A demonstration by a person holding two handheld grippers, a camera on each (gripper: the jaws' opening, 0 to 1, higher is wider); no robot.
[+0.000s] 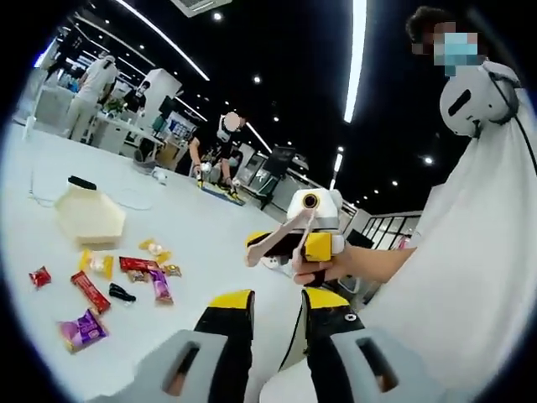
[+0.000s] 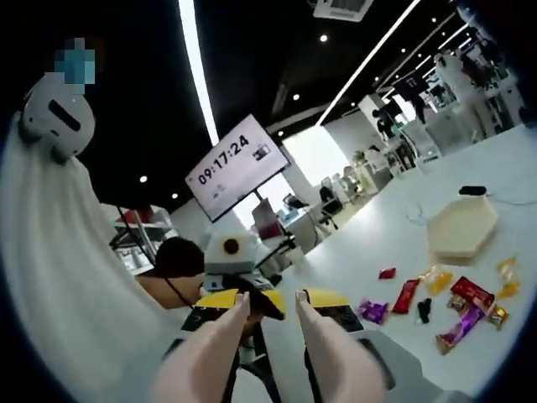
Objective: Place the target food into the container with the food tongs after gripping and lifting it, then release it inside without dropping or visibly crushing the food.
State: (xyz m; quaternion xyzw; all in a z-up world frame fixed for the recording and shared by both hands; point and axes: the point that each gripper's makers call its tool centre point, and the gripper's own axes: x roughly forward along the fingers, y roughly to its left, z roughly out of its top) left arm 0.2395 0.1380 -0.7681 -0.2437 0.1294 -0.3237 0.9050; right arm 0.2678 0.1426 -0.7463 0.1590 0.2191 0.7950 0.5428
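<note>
Several wrapped snacks lie loose on the white table (image 1: 193, 227): a red bar (image 1: 90, 291), a purple pack (image 1: 82, 329) and a yellow one (image 1: 98, 264); the red bar (image 2: 406, 295) and purple pack (image 2: 372, 311) show again in the right gripper view. The beige hexagonal container (image 1: 90, 217) (image 2: 461, 227) sits just beyond them. My left gripper (image 1: 278, 306) is open with nothing between its jaws. My right gripper (image 2: 270, 302) holds the pale food tongs (image 2: 222, 348), whose arms are spread with nothing in them. Both grippers hang above the table, facing each other (image 1: 294, 239) (image 2: 231, 256).
A small black object (image 1: 122, 293) lies among the snacks and a black item (image 1: 81, 182) behind the container. The person in white (image 1: 470, 277) stands at the table's edge. Other people (image 1: 214, 151) work at benches far behind. A wall screen (image 2: 235, 166) shows a clock.
</note>
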